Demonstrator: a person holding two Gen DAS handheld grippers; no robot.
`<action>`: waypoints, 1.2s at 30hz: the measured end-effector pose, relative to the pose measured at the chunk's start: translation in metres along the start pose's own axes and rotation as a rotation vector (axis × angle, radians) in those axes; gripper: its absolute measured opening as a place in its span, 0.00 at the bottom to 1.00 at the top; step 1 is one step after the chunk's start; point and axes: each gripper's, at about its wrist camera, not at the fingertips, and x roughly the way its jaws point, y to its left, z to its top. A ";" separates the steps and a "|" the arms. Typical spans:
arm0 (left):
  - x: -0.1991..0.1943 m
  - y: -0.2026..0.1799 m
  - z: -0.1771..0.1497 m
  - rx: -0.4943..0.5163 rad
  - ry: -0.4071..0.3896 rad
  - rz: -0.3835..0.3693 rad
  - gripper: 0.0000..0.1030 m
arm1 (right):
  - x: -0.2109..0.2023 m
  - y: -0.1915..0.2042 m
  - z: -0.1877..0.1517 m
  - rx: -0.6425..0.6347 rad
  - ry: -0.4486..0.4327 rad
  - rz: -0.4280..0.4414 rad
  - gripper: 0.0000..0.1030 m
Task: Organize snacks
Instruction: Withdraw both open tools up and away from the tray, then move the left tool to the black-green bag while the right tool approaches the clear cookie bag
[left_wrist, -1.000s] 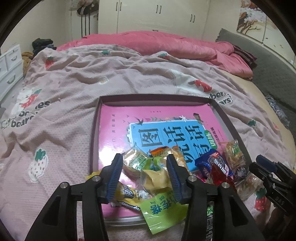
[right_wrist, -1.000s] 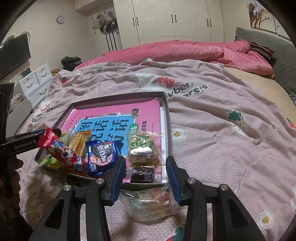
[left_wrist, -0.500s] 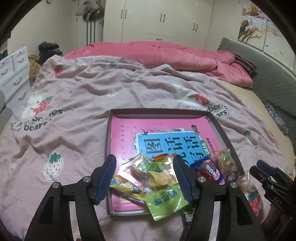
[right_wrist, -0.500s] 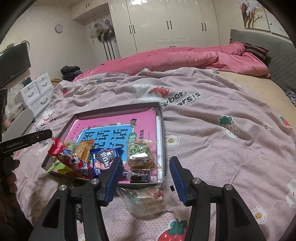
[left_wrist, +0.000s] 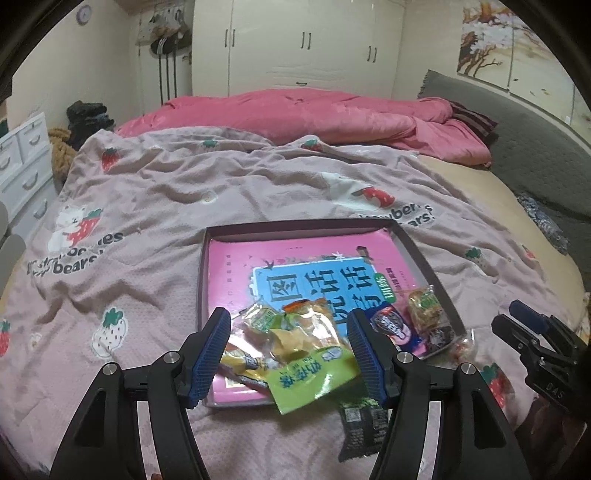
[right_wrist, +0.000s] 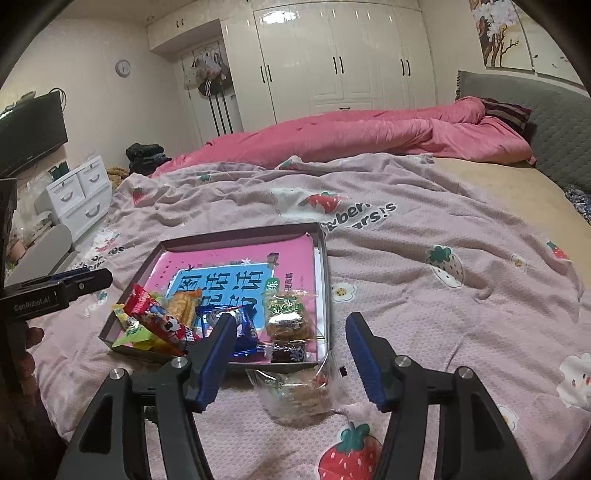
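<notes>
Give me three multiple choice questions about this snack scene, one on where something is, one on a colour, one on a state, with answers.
1. Where is the clear cookie packet?
A. On the blanket, outside the tray
B. On the book
C. On the pink duvet

2. What colour is the book cover, mainly?
A. Green
B. Pink
C. White

3. What is the right hand-held gripper holding?
A. A blue wrapper
B. The tray
C. Nothing

Answers: A, it lies just before the tray's near edge; B, pink surrounds a blue panel; C, its opening jaws touch nothing.

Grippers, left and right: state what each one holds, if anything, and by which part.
Nothing is held. The left gripper is open and empty; the right gripper is opening above the clear cookie bag.
</notes>
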 end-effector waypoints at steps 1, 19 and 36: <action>-0.002 -0.002 0.000 0.005 -0.001 0.002 0.65 | -0.002 0.000 0.000 0.002 -0.004 0.001 0.60; -0.028 -0.024 -0.015 0.055 0.002 -0.013 0.67 | -0.029 0.001 -0.011 0.014 -0.015 -0.023 0.67; -0.026 -0.037 -0.037 0.085 0.066 -0.044 0.67 | -0.032 0.001 -0.023 0.019 0.026 -0.028 0.69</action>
